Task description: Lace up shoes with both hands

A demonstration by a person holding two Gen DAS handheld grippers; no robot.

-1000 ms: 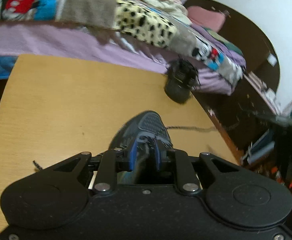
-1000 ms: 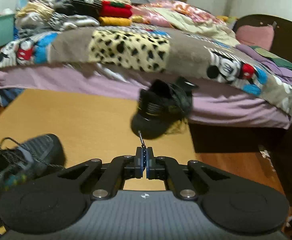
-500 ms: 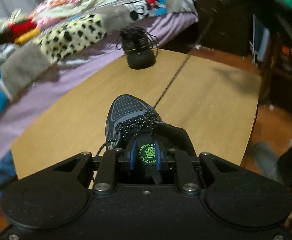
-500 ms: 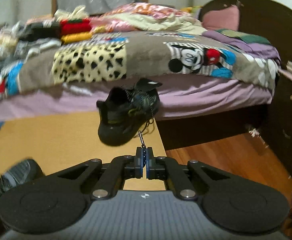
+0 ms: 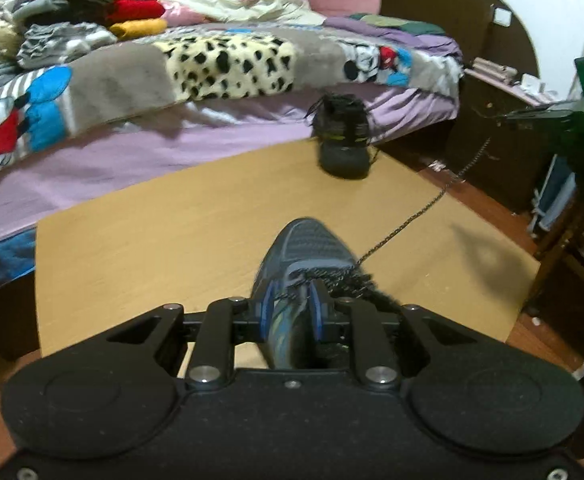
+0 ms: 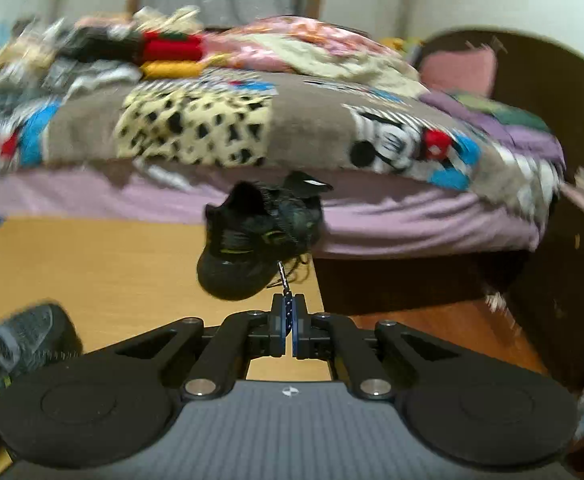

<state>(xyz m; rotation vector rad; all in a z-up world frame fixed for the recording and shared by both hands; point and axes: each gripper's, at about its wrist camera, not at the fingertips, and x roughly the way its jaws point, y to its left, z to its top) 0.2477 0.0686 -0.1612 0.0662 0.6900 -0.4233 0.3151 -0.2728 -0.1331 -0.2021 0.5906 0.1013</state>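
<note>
A grey-blue sneaker (image 5: 308,248) lies on the wooden table (image 5: 171,232), toe pointing away. My left gripper (image 5: 289,310) is shut on its tongue and upper, blue pads either side. A speckled black lace (image 5: 416,218) runs taut from the sneaker up to the right, off the table. My right gripper (image 6: 287,314) is shut on the end of that lace (image 6: 283,276), whose tip sticks up above the pads. The same sneaker (image 6: 23,340) shows at the lower left of the right wrist view. A second, black shoe (image 5: 344,136) (image 6: 259,236) stands at the table's far edge.
A bed (image 5: 171,80) with a patchwork blanket and piled clothes runs along the table's far side. A dark wooden headboard (image 5: 432,4) and cluttered shelves (image 5: 564,184) stand to the right. Wooden floor (image 6: 432,332) lies beyond the table's right edge.
The left wrist view has rolled and swung, so the bed now lies level behind the table. The right gripper has shifted a little with the lace still pinched; the black shoe sits more central.
</note>
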